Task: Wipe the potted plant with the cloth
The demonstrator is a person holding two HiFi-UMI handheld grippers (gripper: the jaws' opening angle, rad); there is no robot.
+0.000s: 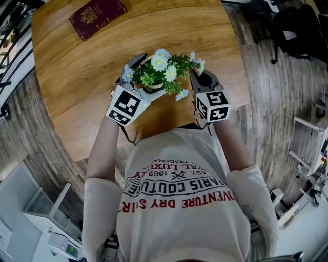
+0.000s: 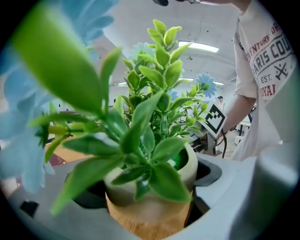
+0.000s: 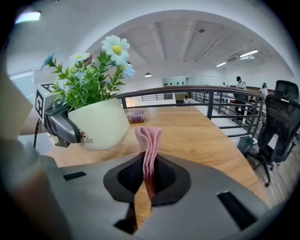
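A potted plant (image 1: 161,69) with green leaves and white and pale blue daisies sits in a cream pot (image 3: 98,124) by the near edge of the wooden table (image 1: 77,66). My left gripper (image 1: 143,82) is shut on the pot, whose cream rim and wood-coloured base fill the gap between the jaws (image 2: 150,197). My right gripper (image 1: 201,77) hangs just right of the plant, apart from it. It is shut on a folded pink cloth (image 3: 149,140) that stands up between its jaws. In the head view the cloth is hidden.
A dark red booklet (image 1: 97,15) lies at the table's far side, behind the pot (image 3: 136,116). A dark railing (image 3: 211,101) runs past the table and an office chair (image 3: 281,117) stands on the floor to the right.
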